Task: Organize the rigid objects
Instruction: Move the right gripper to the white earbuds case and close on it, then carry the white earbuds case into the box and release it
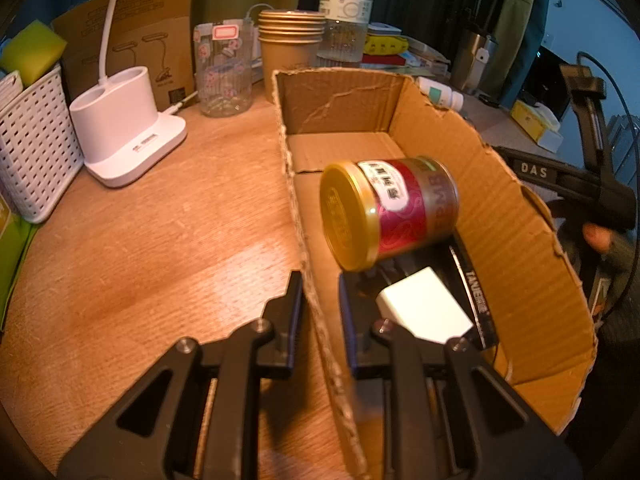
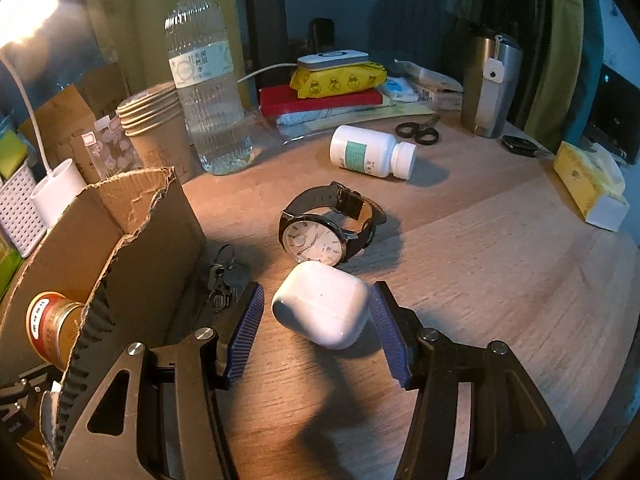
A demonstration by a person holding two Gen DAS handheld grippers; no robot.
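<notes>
An open cardboard box [image 1: 500, 216] lies on the wooden table. Inside it are a red jar with a gold lid [image 1: 384, 212] on its side, a white block [image 1: 424, 304] and a black box [image 1: 476, 292]. My left gripper [image 1: 320, 304] straddles the box's left wall, one finger on each side, gripping it. In the right wrist view, a white earbud case [image 2: 320, 304] lies between the fingers of my open right gripper [image 2: 316, 320], not touched. A wristwatch [image 2: 328, 232], keys [image 2: 226, 276] and a white pill bottle [image 2: 372, 152] lie beyond. The box [image 2: 132, 232] stands to the left.
A white lamp base [image 1: 124, 128], white basket [image 1: 32, 148], glass jar [image 1: 224, 72], stacked paper cups [image 1: 290, 44] and water bottle [image 2: 204, 76] stand behind the box. Scissors [image 2: 418, 130], steel tumbler [image 2: 490, 84], yellow tissue box [image 2: 592, 184] and stacked packets [image 2: 340, 88] sit at the far right.
</notes>
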